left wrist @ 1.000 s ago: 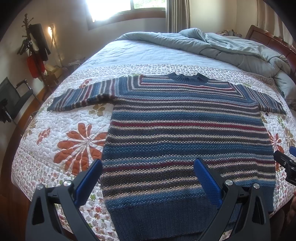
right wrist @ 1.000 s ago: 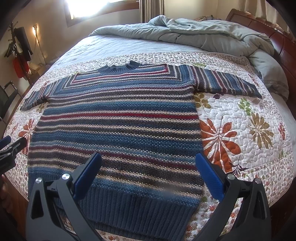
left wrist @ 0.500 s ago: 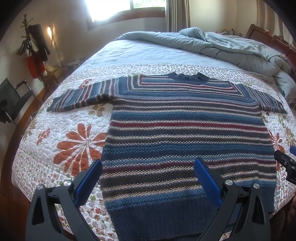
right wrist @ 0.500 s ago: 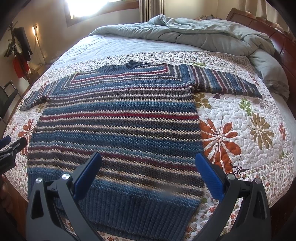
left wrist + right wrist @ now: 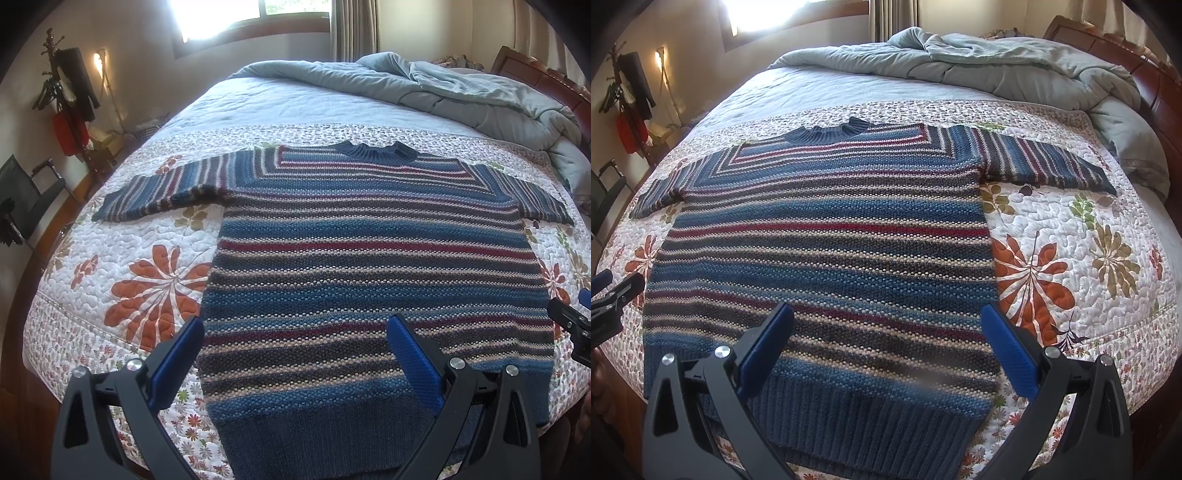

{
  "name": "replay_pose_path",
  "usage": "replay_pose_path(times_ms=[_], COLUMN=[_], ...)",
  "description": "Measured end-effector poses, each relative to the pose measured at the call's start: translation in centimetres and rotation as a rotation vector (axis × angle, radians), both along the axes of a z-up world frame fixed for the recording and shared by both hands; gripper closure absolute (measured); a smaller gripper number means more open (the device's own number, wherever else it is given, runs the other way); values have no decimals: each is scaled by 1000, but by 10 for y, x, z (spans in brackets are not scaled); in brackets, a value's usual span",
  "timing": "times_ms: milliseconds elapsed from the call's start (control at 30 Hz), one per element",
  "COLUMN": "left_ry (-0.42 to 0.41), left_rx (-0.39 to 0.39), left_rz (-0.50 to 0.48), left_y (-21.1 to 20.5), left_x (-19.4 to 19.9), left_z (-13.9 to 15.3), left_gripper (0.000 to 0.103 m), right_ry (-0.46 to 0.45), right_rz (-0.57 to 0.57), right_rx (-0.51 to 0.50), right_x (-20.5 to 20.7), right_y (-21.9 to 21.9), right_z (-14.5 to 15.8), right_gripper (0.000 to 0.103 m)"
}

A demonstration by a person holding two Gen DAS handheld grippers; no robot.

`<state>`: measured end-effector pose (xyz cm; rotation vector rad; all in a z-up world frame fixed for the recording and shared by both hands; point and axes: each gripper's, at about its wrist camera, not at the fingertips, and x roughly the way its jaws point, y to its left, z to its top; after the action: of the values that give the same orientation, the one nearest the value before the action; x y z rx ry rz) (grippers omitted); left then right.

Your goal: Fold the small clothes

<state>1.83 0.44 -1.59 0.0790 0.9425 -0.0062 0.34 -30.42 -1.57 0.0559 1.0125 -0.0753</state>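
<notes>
A striped knit sweater [image 5: 369,258], blue with red, tan and dark bands, lies flat and face up on the bed, collar far, ribbed hem near, both sleeves spread sideways. It also shows in the right wrist view [image 5: 827,251]. My left gripper [image 5: 295,354] is open and empty, hovering above the hem's left part. My right gripper [image 5: 888,343] is open and empty above the hem's right part. The right gripper's tip shows at the left wrist view's right edge [image 5: 570,325], and the left gripper's tip at the right wrist view's left edge [image 5: 613,291].
The sweater rests on a white floral quilt [image 5: 147,266] on a large bed. A rumpled grey duvet [image 5: 461,96] lies at the far end by a wooden headboard [image 5: 1145,66]. A chair [image 5: 26,199] and a coat rack [image 5: 70,96] stand left of the bed.
Both views have shifted very slightly. The sweater lies as before and both grippers stay open.
</notes>
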Motion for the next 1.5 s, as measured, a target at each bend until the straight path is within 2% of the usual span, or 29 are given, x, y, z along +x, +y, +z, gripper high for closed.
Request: replay_pose_path(times_ms=[133, 267, 400, 567, 667, 700, 767, 833, 1000, 1067, 1167, 1200, 1233, 1300, 1333, 1367, 1400, 1500], left_ry=[18, 43, 38, 34, 40, 55, 85, 109, 116, 120, 113, 109, 103, 104, 105, 106, 105, 94], left_rx=[2, -2, -15, -4, -9, -18, -42, -60, -61, -61, -38, -30, -18, -8, -4, -1, 3, 12], left_rz=[-1, -14, -45, -84, -90, -90, -95, -107, -133, -142, -153, -152, -147, -137, -127, -117, -99, -50], left_y=[-5, -23, -59, -125, -168, -185, -207, -235, -280, -290, -294, -291, -286, -274, -264, -256, -243, -204], left_x=[9, 37, 83, 144, 181, 195, 212, 228, 247, 250, 250, 250, 249, 248, 249, 249, 249, 245], left_z=[-6, -10, -4, -3, -11, -17, -26, -37, -53, -58, -63, -63, -63, -63, -62, -62, -60, -54], left_gripper=[4, 4, 4, 4, 4, 4, 4, 4, 4, 4, 4, 4, 4, 4, 4, 4, 4, 4], right_ry=[24, 82, 128, 203, 267, 280, 327, 346, 374, 359, 301, 282, 274, 264, 254, 238, 219, 151], right_rz=[3, 9, -65, -310, -398, -420, -468, -500, -512, -528, -555, -565, -566, -541, -524, -512, -515, -480], right_rx=[-22, -31, -2, 12, 7, 22, 115, 166, 196, 261, 306, 298, 284, 249, 271, 290, 275, 168], right_x=[6, 26, 61, 126, 162, 168, 181, 191, 206, 207, 208, 208, 209, 209, 214, 213, 212, 218], right_y=[-2, -23, -86, -234, -313, -330, -378, -408, -441, -454, -468, -469, -470, -465, -465, -461, -456, -427], right_z=[-7, -13, -10, -14, -28, -33, -49, -62, -88, -97, -100, -99, -98, -94, -92, -87, -80, -47], right_gripper=[3, 3, 3, 3, 3, 3, 3, 3, 3, 3, 4, 8, 34, 61, 84, 88, 89, 90])
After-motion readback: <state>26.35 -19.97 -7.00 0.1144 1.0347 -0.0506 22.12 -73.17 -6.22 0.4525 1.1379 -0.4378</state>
